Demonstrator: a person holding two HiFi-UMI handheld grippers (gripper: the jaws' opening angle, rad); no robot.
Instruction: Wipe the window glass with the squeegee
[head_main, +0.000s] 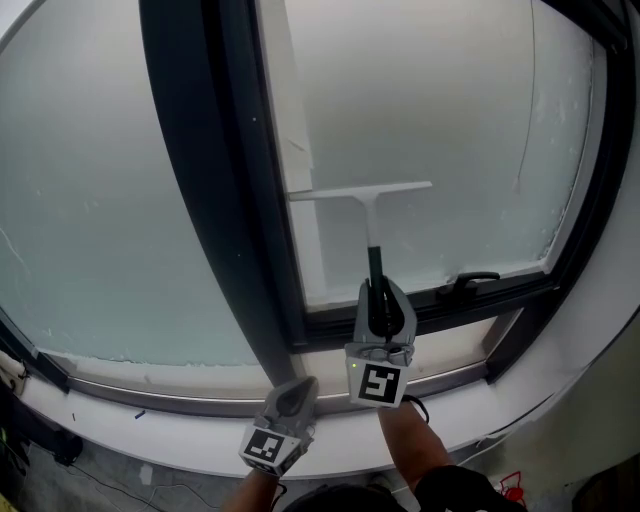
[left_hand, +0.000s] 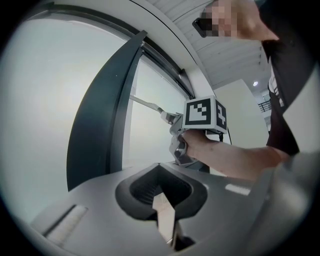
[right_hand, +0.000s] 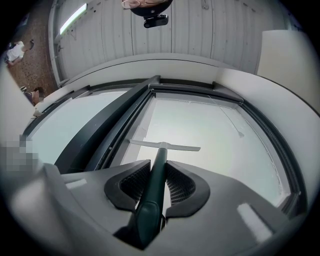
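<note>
The right tool (head_main: 385, 298) is seen in the head view pinched on the dark green handle of the squeegee (head_main: 362, 193). The pale blade is laid crosswise against the window glass (head_main: 450, 120) of the right pane, with its left end near the dark window frame (head_main: 215, 180). The left tool (head_main: 293, 398) is held lower, near the white sill (head_main: 150, 385), with its jaws pressed together and nothing between them. A black latch handle (head_main: 470, 283) is set on the lower frame, to the right of the right tool.

In the left gripper view, the left tool (left_hand: 162, 192) is shown with its jaws closed on themselves, empty. Beyond them the marker cube (left_hand: 205, 114) of the right tool and the hand (left_hand: 192, 145) gripping that tool are seen, with the squeegee (left_hand: 147, 103) reaching up to the glass.

In the right gripper view, the squeegee (right_hand: 165, 146) is clamped by its handle between the jaws of the right tool (right_hand: 159, 170). Its blade is pressed to the glass ahead, well above the lower frame.
</note>
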